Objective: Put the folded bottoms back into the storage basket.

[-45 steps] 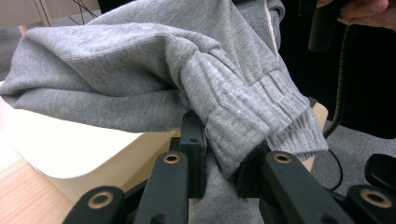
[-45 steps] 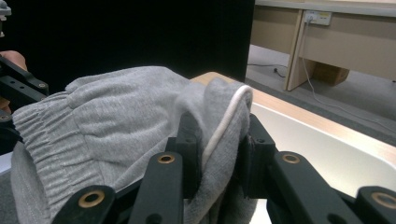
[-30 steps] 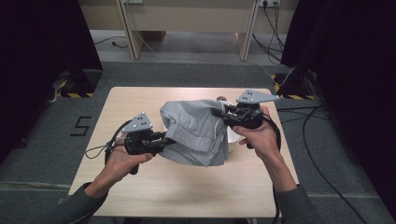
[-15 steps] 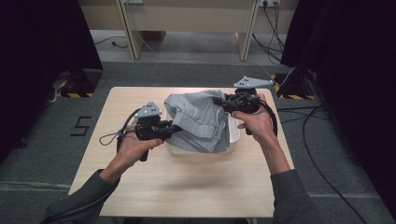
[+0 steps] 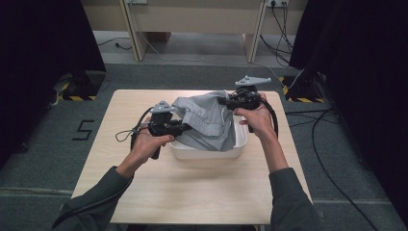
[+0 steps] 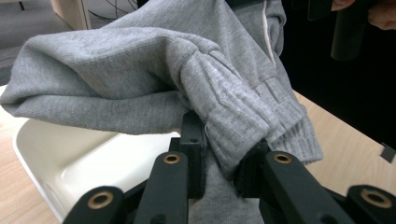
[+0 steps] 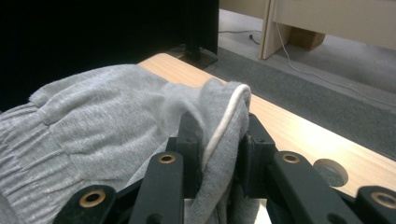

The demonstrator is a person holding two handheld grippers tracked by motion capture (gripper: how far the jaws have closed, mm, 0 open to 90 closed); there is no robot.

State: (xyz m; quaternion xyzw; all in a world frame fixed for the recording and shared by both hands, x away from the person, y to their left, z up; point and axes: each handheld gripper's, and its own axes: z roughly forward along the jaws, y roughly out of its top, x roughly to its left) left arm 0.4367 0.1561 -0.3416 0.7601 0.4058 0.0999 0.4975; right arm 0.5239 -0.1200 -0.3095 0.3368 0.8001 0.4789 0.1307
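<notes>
One wooden table (image 5: 144, 192) occupies the centre of the high view, with a round hole near its edge visible at the lower right of the right gripper view. One white rectangular tub (image 5: 207, 152) stands on it, just right of frame centre; its pale inner wall shows at the lower left of the left gripper view.

One grey sweatshirt (image 5: 207, 122), of soft knitted fabric, hangs bunched between the two grippers over the tub, with its lower folds resting inside. It has ribbed, gathered cuffs and hem, seen at the centre of the left gripper view, and a pale white-lined edge, seen at the centre of the right gripper view.

Two grippers are present, one in each hand. The left gripper (image 5: 185, 127), left of the tub, has its jaws clamped on a ribbed cuff of the sweatshirt. The right gripper (image 5: 224, 101), at the tub's far right corner, has its jaws clamped on the white-trimmed edge. Each carries one grey three-cornered plate and one trailing black cable.
</notes>
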